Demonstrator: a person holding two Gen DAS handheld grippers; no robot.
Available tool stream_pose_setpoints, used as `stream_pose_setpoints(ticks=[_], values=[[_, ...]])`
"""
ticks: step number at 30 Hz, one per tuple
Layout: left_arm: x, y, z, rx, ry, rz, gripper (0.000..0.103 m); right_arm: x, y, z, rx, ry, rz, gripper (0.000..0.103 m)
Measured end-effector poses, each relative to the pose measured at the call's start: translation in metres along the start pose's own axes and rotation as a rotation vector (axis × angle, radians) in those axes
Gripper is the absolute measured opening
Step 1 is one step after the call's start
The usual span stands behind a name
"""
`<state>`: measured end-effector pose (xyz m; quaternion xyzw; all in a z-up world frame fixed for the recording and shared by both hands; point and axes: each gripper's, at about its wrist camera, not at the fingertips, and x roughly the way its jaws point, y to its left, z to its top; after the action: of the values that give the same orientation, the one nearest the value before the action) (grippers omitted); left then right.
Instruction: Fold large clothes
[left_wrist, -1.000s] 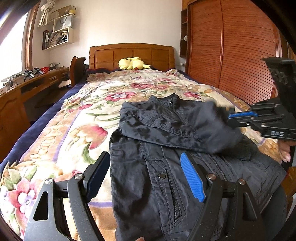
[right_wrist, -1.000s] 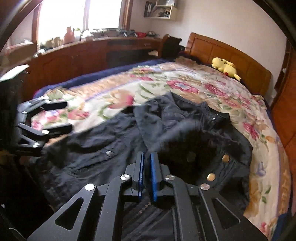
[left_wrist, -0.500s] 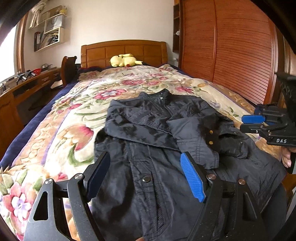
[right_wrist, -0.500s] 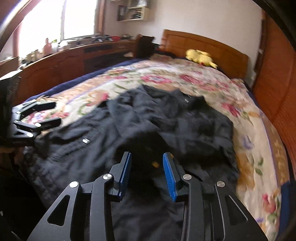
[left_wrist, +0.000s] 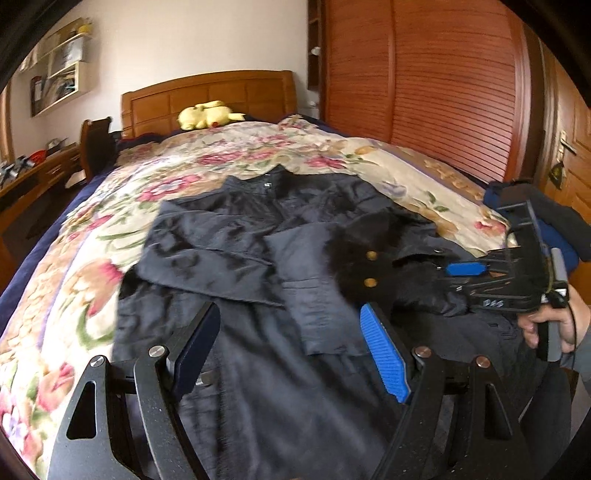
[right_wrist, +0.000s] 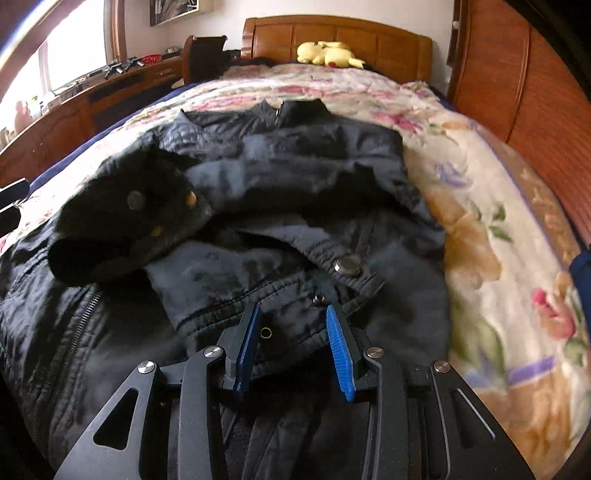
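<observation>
A large dark navy jacket lies face up on the floral bedspread, collar toward the headboard. Both sleeves are folded across its chest; the right one ends in a black fleece-lined cuff with brass snaps. My left gripper is wide open and empty above the jacket's lower front. My right gripper is open and empty, low over the jacket's right side near a metal snap. It also shows in the left wrist view, beside the cuff.
A yellow plush toy lies by the wooden headboard. A slatted wooden wardrobe runs along the bed's right side. A wooden desk and chair stand on the left. Blue cloth lies at the right edge.
My right gripper has opened and let go of the right sleeve, which now lies folded across the jacket's chest. The right gripper has dropped lower to the jacket's right side. The left stays open.
</observation>
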<state>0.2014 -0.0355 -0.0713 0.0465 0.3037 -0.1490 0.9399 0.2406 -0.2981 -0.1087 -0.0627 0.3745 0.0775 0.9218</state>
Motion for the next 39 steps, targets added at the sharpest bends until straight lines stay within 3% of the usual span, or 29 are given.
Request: stream_pose_setpoints(ticks=[6,15,22,25,29,34,39], values=[[0.019,-0.029,0.002,0.056,0.031,-0.031,0.079,0.001,0.007,-0.013,0.006,-0.079,-0.019,0.040],[0.040,-0.024,-0.005,0.079,0.118,0.056,0.079,0.005,-0.011,-0.031,0.060,-0.107,0.021,0.043],[0.033,0.012,-0.001,0.018,0.097,0.178,0.079,0.002,-0.013,-0.032,0.060,-0.110,0.020,0.043],[0.038,0.041,-0.006,-0.027,0.142,0.277,0.079,0.003,-0.013,-0.031,0.057,-0.109,0.015,0.043],[0.033,0.078,-0.013,-0.120,0.175,0.313,0.079,0.002,-0.014,-0.031,0.054,-0.108,0.012,0.043],[0.001,0.095,-0.019,-0.187,0.108,0.242,0.079,0.002,-0.013,-0.031,0.053,-0.109,0.008,0.043],[-0.018,0.087,-0.018,-0.170,0.046,0.168,0.079,0.003,-0.013,-0.031,0.051,-0.107,0.008,0.044]])
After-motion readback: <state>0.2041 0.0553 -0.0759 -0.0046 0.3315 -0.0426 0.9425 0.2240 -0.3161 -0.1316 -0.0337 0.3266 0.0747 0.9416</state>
